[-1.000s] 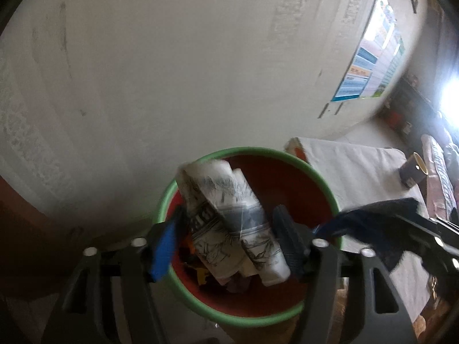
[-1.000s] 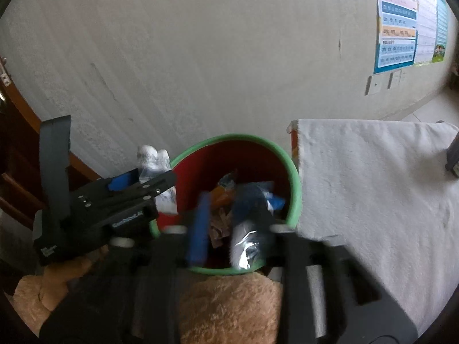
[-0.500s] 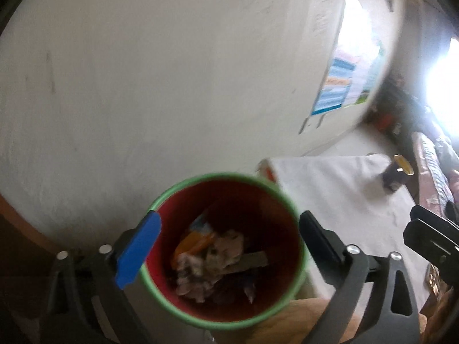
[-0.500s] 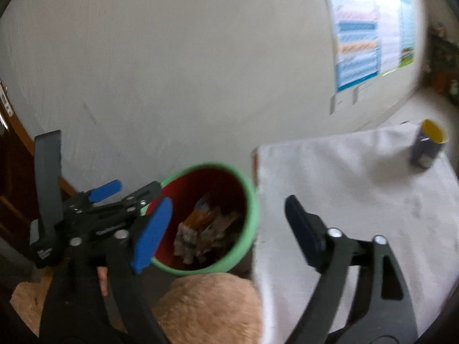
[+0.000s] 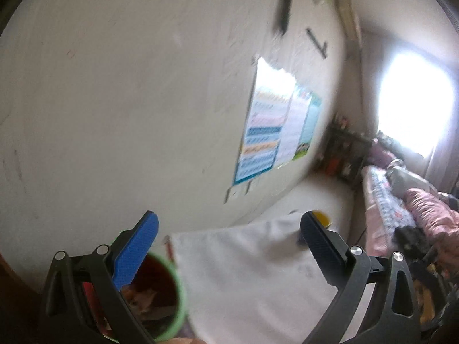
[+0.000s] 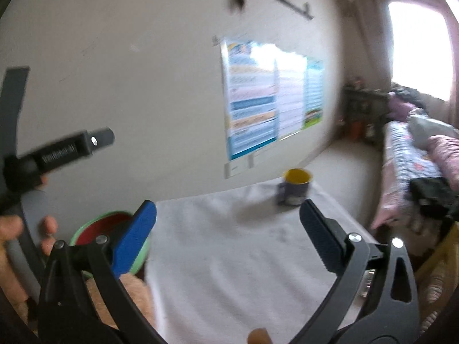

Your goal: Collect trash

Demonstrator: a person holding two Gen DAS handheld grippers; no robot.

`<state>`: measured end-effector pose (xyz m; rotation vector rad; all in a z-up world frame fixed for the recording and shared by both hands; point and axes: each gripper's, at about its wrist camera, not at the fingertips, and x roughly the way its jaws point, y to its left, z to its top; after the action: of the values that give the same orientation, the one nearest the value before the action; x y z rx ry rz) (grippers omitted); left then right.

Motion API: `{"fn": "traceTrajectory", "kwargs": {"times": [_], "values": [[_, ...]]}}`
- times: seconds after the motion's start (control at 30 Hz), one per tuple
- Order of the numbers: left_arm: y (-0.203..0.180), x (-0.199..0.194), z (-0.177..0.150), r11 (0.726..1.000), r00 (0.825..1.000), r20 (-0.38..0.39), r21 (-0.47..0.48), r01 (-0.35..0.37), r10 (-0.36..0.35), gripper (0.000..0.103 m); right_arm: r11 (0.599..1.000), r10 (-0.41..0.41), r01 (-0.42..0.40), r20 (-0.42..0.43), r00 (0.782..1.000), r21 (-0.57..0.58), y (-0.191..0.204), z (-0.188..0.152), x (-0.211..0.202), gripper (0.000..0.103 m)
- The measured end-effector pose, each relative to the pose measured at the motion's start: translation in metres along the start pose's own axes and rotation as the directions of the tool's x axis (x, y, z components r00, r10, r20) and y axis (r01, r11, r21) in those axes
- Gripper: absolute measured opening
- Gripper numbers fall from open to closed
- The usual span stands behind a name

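The red bin with a green rim (image 5: 175, 289) stands on the floor left of the table, with crumpled wrappers (image 5: 143, 298) inside. It also shows in the right wrist view (image 6: 94, 229). My left gripper (image 5: 229, 243) is open and empty, raised above the bin's right edge and the table. My right gripper (image 6: 228, 229) is open and empty above the white cloth. The left gripper's body (image 6: 66, 150) shows at the left of the right wrist view.
A table under a white cloth (image 6: 229, 258) stands against the wall. A dark mug with a yellow inside (image 6: 295, 186) stands at its far end. A poster (image 6: 266, 97) hangs on the wall. A bed (image 6: 416, 157) lies to the right.
Both grippers opened and dropped their trash into the bin. Both have since risen and swung right toward the table.
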<state>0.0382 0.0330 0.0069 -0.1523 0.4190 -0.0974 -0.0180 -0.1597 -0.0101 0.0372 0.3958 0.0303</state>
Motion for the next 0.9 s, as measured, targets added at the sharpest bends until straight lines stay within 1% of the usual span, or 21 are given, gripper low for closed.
{"fn": "traceTrajectory", "kwargs": {"times": [0.07, 0.1, 0.13, 0.2, 0.27, 0.33, 0.37, 0.43, 0.47, 0.5, 0.57, 0.63, 0.9], "values": [[-0.013, -0.002, 0.002, 1.0, 1.0, 0.013, 0.014, 0.018, -0.019, 0.095, 0.999, -0.044, 0.043, 0.046, 0.998, 0.018, -0.007, -0.002, -0.01, 0.098], [-0.02, -0.003, 0.003, 1.0, 1.0, 0.015, 0.024, 0.016, -0.017, 0.095, 0.998, -0.055, 0.054, 0.067, 0.996, 0.023, -0.011, -0.003, -0.014, 0.098], [-0.025, -0.004, 0.002, 1.0, 1.0, 0.024, 0.029, -0.002, 0.001, 0.095, 0.997, -0.07, 0.068, 0.086, 0.994, 0.026, -0.013, -0.004, -0.018, 0.098], [-0.03, -0.007, 0.0, 0.999, 0.999, 0.042, 0.042, -0.03, 0.028, 0.095, 0.995, -0.103, 0.101, 0.103, 0.989, 0.028, -0.016, -0.004, -0.02, 0.098], [-0.035, -0.013, -0.002, 0.998, 0.999, 0.049, 0.057, -0.026, 0.023, 0.095, 0.991, -0.131, 0.127, 0.094, 0.987, 0.041, -0.021, -0.005, -0.017, 0.098], [-0.037, -0.015, -0.004, 0.997, 0.999, 0.044, 0.072, -0.011, 0.008, 0.095, 0.99, -0.132, 0.126, 0.081, 0.988, 0.07, -0.027, -0.008, -0.013, 0.098], [-0.037, -0.016, -0.005, 0.997, 0.999, 0.042, 0.076, -0.014, 0.011, 0.095, 0.988, -0.135, 0.127, 0.09, 0.987, 0.089, -0.03, -0.011, -0.014, 0.098], [-0.036, -0.015, -0.006, 0.995, 0.999, 0.04, 0.092, -0.032, 0.029, 0.095, 0.984, -0.143, 0.121, 0.178, 0.974, 0.13, -0.035, -0.018, -0.023, 0.098], [-0.037, -0.015, -0.007, 0.994, 0.999, 0.037, 0.103, -0.039, 0.035, 0.095, 0.981, -0.155, 0.129, 0.182, 0.971, 0.146, -0.036, -0.019, -0.025, 0.098], [-0.037, -0.013, -0.008, 0.992, 0.999, 0.03, 0.114, -0.047, 0.043, 0.095, 0.977, -0.162, 0.134, 0.169, 0.972, 0.166, -0.039, -0.019, -0.025, 0.098], [-0.039, -0.013, -0.01, 0.991, 0.999, 0.02, 0.124, -0.053, 0.051, 0.095, 0.976, -0.147, 0.119, 0.149, 0.978, 0.182, -0.043, -0.02, -0.021, 0.098], [-0.038, -0.013, -0.012, 0.99, 0.999, 0.014, 0.134, -0.05, 0.048, 0.095, 0.972, -0.156, 0.126, 0.146, 0.977, 0.197, -0.046, -0.021, -0.019, 0.098], [-0.041, -0.006, -0.012, 0.988, 0.999, -0.018, 0.149, -0.038, 0.041, 0.095, 0.975, -0.135, 0.114, 0.103, 0.985, 0.191, -0.043, -0.027, -0.014, 0.098]]}}
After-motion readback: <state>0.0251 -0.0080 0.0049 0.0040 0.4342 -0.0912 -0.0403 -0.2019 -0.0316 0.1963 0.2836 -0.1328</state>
